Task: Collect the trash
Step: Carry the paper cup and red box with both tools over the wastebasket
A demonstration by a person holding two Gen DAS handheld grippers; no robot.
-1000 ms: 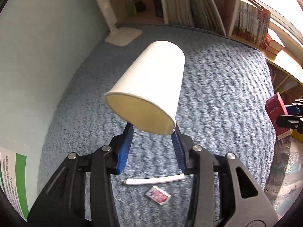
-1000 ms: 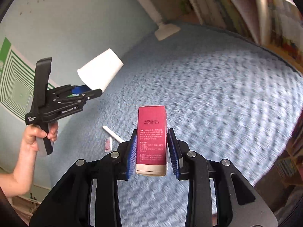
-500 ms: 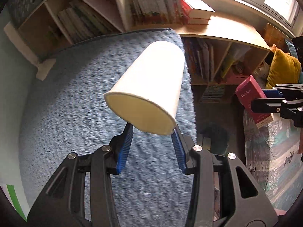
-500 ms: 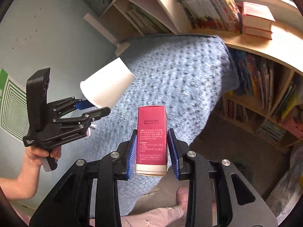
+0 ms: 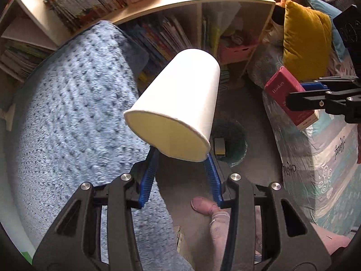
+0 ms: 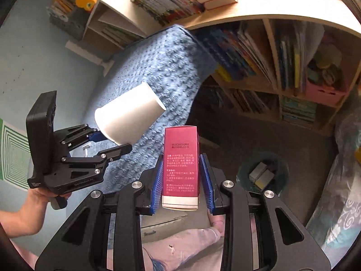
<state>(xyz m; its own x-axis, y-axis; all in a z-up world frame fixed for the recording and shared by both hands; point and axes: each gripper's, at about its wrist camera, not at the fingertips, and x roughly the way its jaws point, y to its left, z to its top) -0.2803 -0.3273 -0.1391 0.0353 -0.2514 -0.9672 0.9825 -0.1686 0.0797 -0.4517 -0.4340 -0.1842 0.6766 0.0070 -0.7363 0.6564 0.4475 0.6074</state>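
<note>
My left gripper [image 5: 181,158] is shut on a white paper cup [image 5: 180,103], held in the air with its open mouth toward the camera; the cup also shows in the right wrist view [image 6: 128,117]. My right gripper [image 6: 181,169] is shut on a red carton [image 6: 181,162], seen from the left wrist too [image 5: 291,97]. A dark green trash bin [image 5: 234,144] stands on the floor just beyond the cup, with small boxes inside; in the right wrist view the bin [image 6: 279,169] is low right of the carton.
A bed with a blue fleece blanket [image 5: 74,113] is on the left. A wooden bookshelf [image 6: 270,67] full of books runs behind. Another bed with a patterned cover [image 5: 320,169] and a yellow pillow [image 5: 304,38] is on the right. The person's foot [image 5: 203,203] is on the floor.
Both grippers have swung from above the blue blanket toward the floor, each still holding its item. The trash bin has come into view below them.
</note>
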